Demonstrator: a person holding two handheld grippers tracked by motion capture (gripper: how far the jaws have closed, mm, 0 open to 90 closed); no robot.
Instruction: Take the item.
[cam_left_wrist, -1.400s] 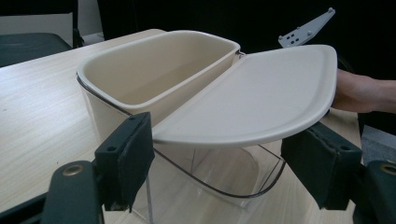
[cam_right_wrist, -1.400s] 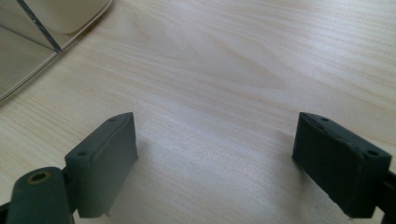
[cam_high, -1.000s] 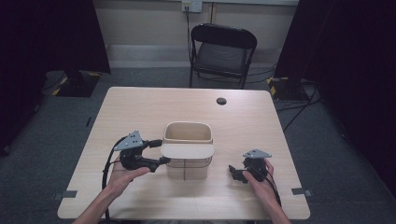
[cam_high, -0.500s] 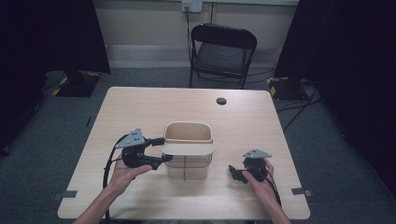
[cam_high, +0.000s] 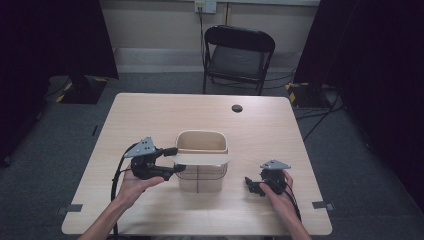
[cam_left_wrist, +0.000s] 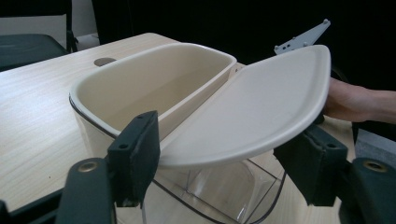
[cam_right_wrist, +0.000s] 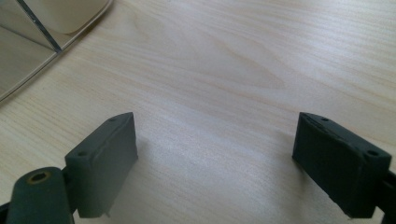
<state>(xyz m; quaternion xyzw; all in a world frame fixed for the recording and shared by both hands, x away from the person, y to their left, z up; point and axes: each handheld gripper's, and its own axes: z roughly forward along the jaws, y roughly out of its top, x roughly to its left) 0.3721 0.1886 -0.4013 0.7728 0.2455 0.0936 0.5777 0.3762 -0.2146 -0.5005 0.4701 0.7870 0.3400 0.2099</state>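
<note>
- L gripper (cam_high: 167, 160) is sitting at the container's (cam_high: 200, 167) left end, jaws just been closing round the cream lid (cam_left_wrist: 252, 112); lid's between the pads, contact not clear.
- Lid's lying half across the container rim, mid-table. Prob light, stiff, smooth plastic – could be slipping; best gripping the thin edge.
- R gripper (cam_high: 260, 184) is resting on the table (cam_high: 150, 107), jaws wide, holding nothing.

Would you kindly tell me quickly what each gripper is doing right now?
Left gripper: jaws have just been closing around the cream lid of the bin; pads not clearly pressing yet.
Right gripper: open, nothing between the jaws, over the table.
</note>
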